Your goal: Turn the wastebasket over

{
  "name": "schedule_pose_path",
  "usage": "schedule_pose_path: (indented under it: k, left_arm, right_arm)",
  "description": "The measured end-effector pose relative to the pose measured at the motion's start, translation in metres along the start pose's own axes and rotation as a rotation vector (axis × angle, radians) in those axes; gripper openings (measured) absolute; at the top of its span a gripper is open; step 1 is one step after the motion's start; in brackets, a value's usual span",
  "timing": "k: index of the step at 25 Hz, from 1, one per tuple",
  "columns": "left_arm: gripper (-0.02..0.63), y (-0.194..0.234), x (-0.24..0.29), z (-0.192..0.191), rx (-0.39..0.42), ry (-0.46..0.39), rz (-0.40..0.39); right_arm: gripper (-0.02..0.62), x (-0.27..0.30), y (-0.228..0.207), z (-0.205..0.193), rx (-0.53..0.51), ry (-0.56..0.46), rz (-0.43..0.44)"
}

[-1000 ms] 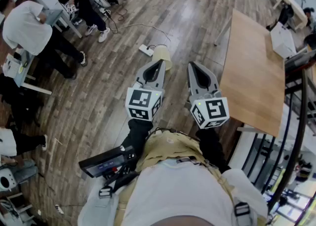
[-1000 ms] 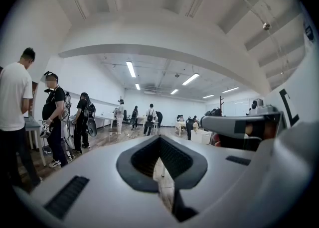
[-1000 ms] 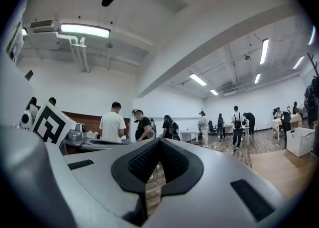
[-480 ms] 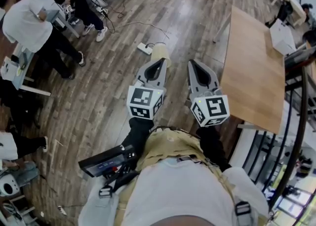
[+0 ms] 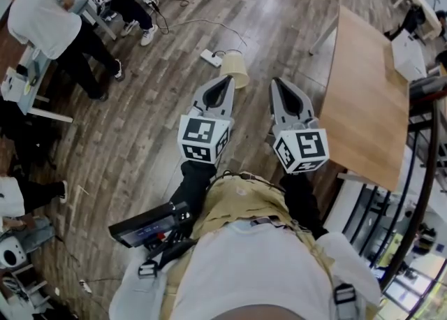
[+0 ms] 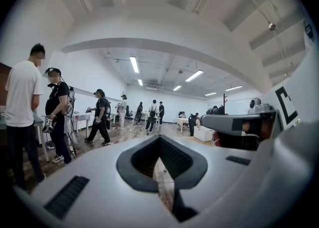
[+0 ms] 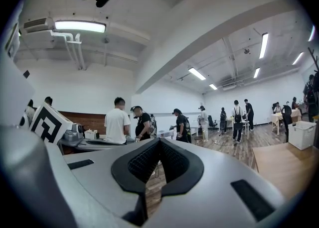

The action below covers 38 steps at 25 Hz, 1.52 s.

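The cream wastebasket (image 5: 235, 69) is sitting on the wood floor (image 5: 140, 137) straight ahead of both grippers, just past their tips and lower down, w/ nothing btwn. It is lying closer to the left gripper (image 5: 225, 82), whose tip is almost overlapping its near edge in the head view. The right gripper (image 5: 277, 82) is pointing past its right side, so left is the nearer hand, though both are looking close enough. Its long axis is running away from the person, wider end nearer, narrower end farther. Whether it is standing mouth-down or lying on its side isn't showing clearly. Neither gripper view is catching it, as both are aiming level across the room, over it.

Both pairs of fingers (image 5: 208, 105) are clenched together w/ nothing in them. Each gripper view is showing only dark pads meeting and a slit of floor below. Judgement: approach phase, no contact yet. The next move is prob calling for tips dipping down and fingers spreading to take the rim or flank the sides.

A white power strip (image 5: 209, 58) w/ cable is lying just beside the basket on its far left, so it could be snagging during a flip. A wooden tabletop (image 5: 363, 102) is standing off to the right, apart. Several people (image 5: 42, 18) are working at desks further left in a bright, open room
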State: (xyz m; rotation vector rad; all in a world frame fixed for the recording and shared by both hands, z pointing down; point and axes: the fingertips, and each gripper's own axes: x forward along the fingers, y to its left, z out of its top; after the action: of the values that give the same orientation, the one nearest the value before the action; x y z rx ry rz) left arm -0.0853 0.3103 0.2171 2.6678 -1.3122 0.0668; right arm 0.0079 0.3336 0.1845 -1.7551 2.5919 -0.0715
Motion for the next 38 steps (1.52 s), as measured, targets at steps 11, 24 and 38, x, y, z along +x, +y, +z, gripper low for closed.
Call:
schedule_pose_path:
  k: [11,24,38]
  left_arm:
    - [-0.003,0.018,0.0,-0.025,-0.002,0.056,-0.003]
    - [-0.003,0.092,0.098,-0.047,-0.024,0.118,0.123]
    - [-0.003,0.16,0.292,0.008,-0.001,0.141,0.205]
  right_arm:
    - [0.018,0.015,0.01,-0.024,-0.003,0.01,0.016]
    - [0.018,0.126,-0.076,-0.069,0.063,0.05,0.045]
    - [0.018,0.312,-0.208,-0.041,0.127,0.05,0.162]
